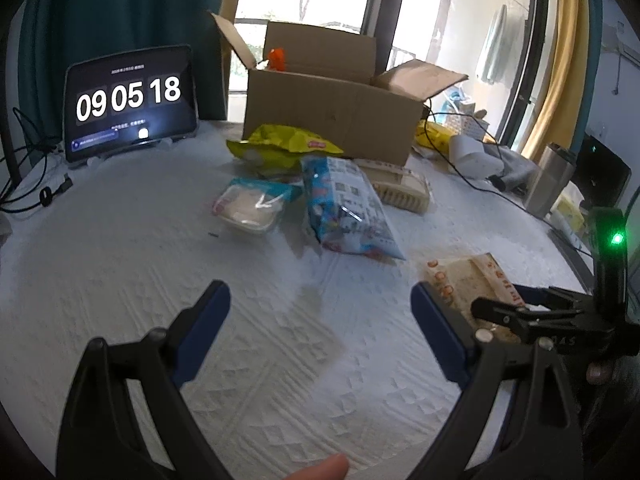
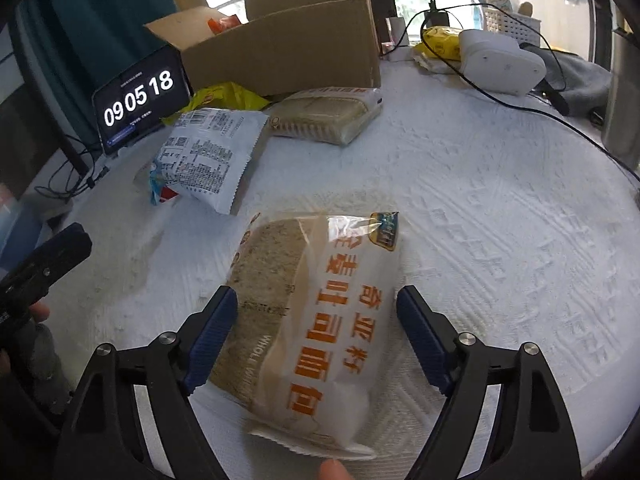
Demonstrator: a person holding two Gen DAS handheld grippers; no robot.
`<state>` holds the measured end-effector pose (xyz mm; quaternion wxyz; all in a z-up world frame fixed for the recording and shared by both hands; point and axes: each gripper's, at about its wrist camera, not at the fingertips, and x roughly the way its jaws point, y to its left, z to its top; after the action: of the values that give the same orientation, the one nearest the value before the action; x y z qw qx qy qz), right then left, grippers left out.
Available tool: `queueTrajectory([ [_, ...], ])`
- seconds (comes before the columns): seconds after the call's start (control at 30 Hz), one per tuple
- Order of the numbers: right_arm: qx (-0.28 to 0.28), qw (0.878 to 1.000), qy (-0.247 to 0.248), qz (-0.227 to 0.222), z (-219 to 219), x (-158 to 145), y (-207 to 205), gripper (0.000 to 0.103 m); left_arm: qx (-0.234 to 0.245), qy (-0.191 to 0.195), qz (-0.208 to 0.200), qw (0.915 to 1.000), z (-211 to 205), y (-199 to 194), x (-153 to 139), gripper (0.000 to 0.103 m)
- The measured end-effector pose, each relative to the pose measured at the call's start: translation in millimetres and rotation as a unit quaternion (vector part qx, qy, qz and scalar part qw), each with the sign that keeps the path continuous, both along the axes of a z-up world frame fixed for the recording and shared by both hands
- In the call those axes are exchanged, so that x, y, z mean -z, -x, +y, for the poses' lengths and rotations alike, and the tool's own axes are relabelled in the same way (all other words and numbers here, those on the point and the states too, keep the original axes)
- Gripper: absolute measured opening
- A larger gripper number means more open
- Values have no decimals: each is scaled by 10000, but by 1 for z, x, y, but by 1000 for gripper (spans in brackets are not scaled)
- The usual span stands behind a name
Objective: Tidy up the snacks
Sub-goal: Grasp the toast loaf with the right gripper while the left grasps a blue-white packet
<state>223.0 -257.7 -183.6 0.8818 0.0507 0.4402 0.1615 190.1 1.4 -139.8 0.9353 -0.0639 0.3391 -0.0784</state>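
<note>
A bag of sliced wholemeal bread point(image 2: 304, 264) with orange lettering lies on the white tablecloth point(image 2: 480, 200). My right gripper point(image 2: 316, 294) is open and straddles it, the right pad apart from the bag. My left gripper point(image 1: 320, 292) is open over bare cloth, with nothing between its fingers; the same bread bag point(image 1: 464, 276) lies just to its right. Further back lie a blue-and-white snack bag point(image 1: 348, 204), a clear tray pack point(image 1: 252, 204), a yellow bag point(image 1: 280, 144) and a second bread loaf point(image 1: 400, 188). Behind them stands an open cardboard box point(image 1: 332, 120) with an orange packet point(image 1: 276, 58) inside.
A tablet point(image 1: 128, 100) showing a clock stands at the back left, with cables beside it. At the back right are a white device point(image 2: 500, 56), a yellow packet point(image 2: 440, 42), black cables and a metal cylinder point(image 1: 548, 180).
</note>
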Motion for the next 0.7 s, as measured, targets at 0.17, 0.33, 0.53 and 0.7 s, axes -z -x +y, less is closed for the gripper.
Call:
queueTrajectory([
  [0.17,-96,9999,60,-28,14,-1,2,68,-34,-20,19,10000,1,-5,-2,93],
  [0.33,-230,9995,-125,-154,10,-8,-1,36,-23,-190,21,9998,-5,-16,-7,93],
  [0.53,-178,9983,12,-555,0,-27,-5,27,38,-455,-88,9989,-19,-35,-20,93],
  [0.7,136,9960,98,-875,-29,-48,-18,26,88,-612,-100,9980,-37,-62,-27,93],
])
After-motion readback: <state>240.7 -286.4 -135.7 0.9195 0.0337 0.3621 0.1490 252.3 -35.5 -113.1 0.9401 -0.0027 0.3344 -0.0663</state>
